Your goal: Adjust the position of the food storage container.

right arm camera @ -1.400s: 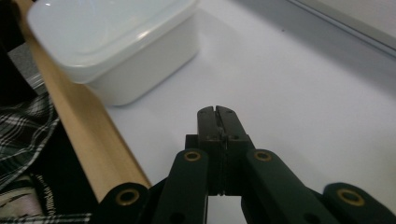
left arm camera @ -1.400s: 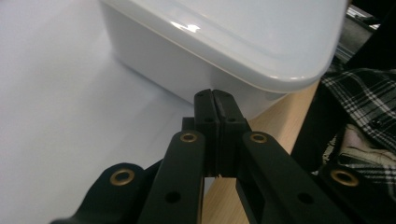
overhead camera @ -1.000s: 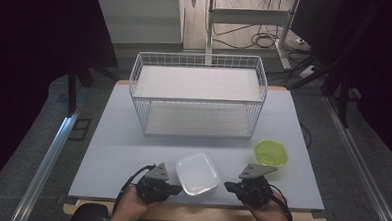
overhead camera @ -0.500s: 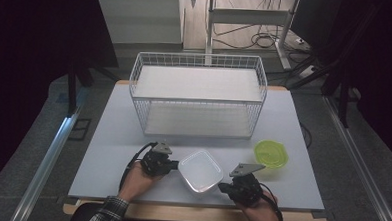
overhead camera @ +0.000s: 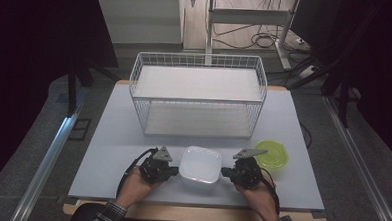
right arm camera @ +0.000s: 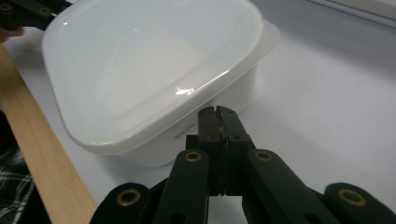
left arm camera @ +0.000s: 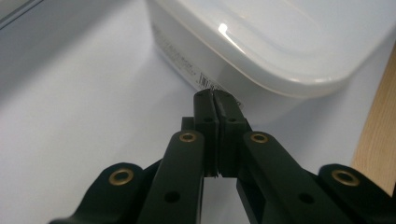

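A white lidded plastic container (overhead camera: 200, 167) sits near the table's front edge, between my two grippers. My left gripper (overhead camera: 174, 169) is at its left side, jaws shut and empty, with the tips (left arm camera: 215, 95) right at the container's wall (left arm camera: 196, 65). My right gripper (overhead camera: 226, 173) is at its right side, also shut on nothing, its tips (right arm camera: 217, 111) just under the container's lid rim (right arm camera: 187, 91). From these frames I cannot tell whether either tip touches the wall.
A white wire basket (overhead camera: 197, 95) with a solid shelf stands at the back middle of the table. A green lidded bowl (overhead camera: 271, 154) sits just right of my right gripper. The wooden front edge (right arm camera: 42, 163) of the table runs close behind the container.
The container has slid away from the front edge and squared up. Both grippers moved with it, the left one toward its left side, the right one in toward its right side.
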Demonstrator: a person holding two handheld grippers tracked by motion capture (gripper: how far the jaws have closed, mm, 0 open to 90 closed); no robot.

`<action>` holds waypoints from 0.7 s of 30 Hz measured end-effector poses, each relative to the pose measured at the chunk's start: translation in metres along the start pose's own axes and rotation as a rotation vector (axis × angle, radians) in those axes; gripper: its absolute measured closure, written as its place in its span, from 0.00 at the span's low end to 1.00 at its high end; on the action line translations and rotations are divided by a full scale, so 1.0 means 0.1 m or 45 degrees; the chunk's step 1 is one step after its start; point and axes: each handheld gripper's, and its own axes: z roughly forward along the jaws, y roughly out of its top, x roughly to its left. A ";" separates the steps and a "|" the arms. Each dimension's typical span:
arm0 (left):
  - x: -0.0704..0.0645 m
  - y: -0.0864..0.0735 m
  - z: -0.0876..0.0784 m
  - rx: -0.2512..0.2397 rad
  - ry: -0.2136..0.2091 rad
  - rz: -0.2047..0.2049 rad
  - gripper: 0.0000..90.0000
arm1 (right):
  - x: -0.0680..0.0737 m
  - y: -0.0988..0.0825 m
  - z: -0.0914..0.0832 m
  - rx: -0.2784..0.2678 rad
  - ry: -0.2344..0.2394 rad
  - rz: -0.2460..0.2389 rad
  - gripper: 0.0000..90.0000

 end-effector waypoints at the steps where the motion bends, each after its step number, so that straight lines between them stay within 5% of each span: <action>1: 0.00 -0.01 -0.01 -0.002 0.000 -0.003 0.99 | 0.00 0.03 0.02 0.004 -0.001 -0.016 1.00; 7: 0.00 -0.04 -0.06 0.003 0.014 -0.002 0.98 | 0.03 0.17 0.09 0.047 -0.028 -0.080 1.00; 17: 0.04 -0.03 -0.05 -0.025 0.039 -0.022 0.97 | 0.04 0.08 0.07 -0.007 0.010 -0.027 0.98; 21: 0.08 -0.11 -0.22 -0.081 0.059 -0.074 0.86 | 0.06 0.03 -0.06 -0.047 -0.083 -0.100 0.88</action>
